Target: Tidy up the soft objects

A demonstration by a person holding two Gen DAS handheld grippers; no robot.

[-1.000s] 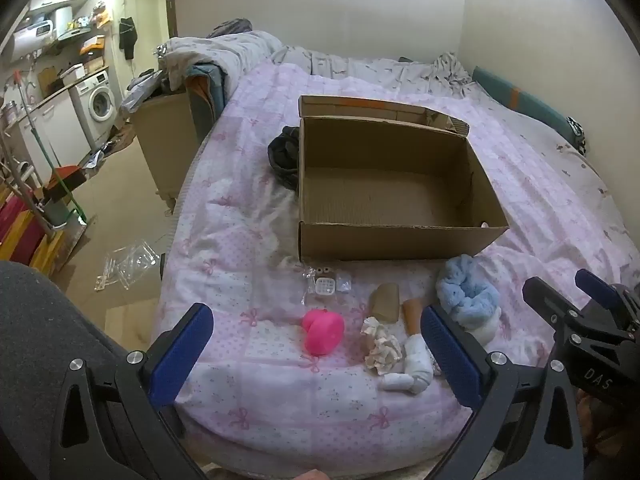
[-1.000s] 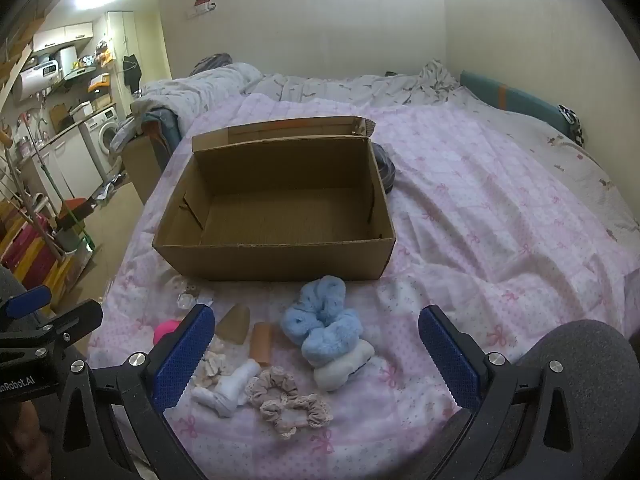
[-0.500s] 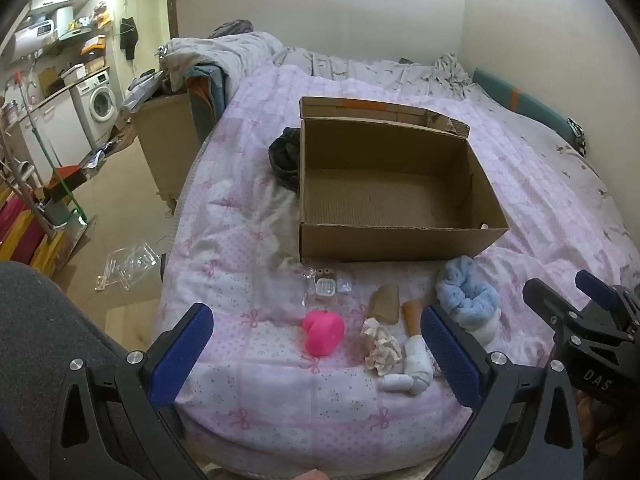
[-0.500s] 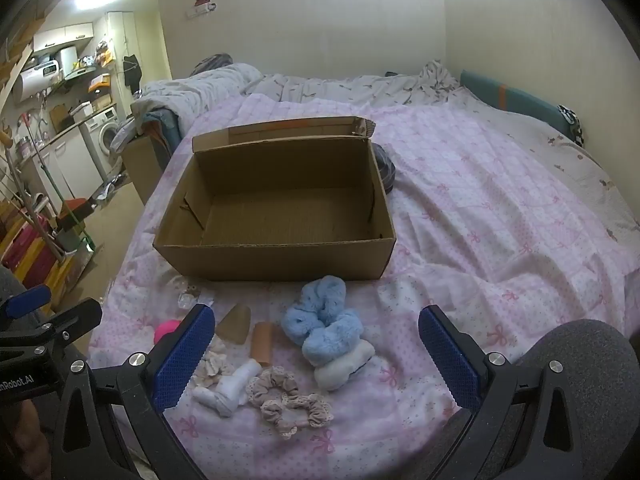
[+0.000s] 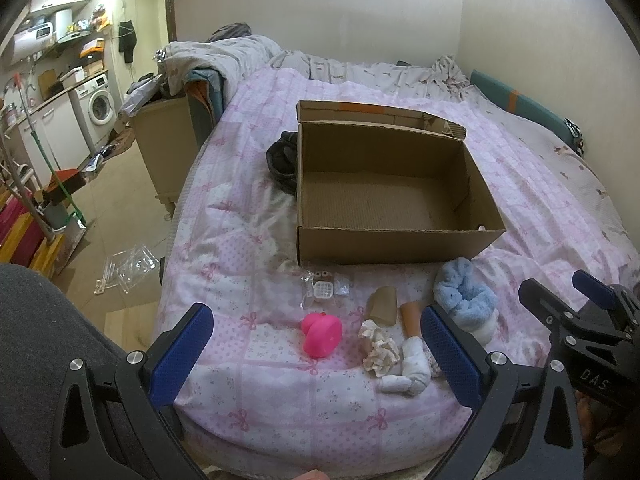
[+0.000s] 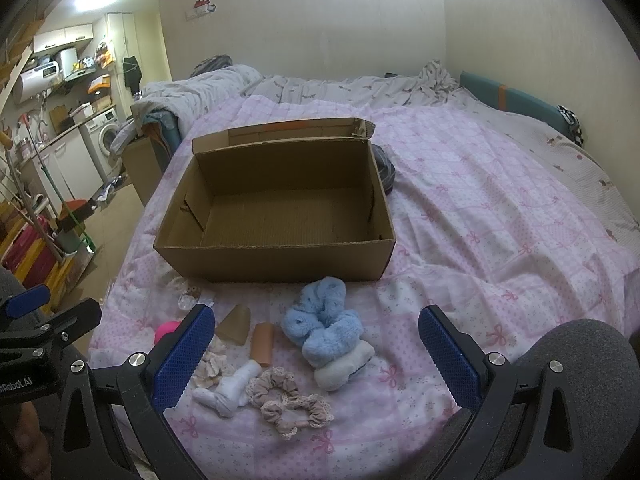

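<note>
- Pink bed [image 6: 500, 240] carried an empty cardboard box [image 6: 280, 258] at 12 o'clock.
- Blue scrunchie [image 6: 326, 320] looked light, squashy; pinch its bunched middle.
- Left gripper [image 5: 316, 344] and right gripper [image 6: 316, 344] both gaped apart, holding nothing.

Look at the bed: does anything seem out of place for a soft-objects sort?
Yes: a small clear plastic packet of hard-looking bits lies among the soft things, just before the empty cardboard box.

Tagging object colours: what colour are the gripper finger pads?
Blue, textured pads; the right wrist view shows them best.
</note>
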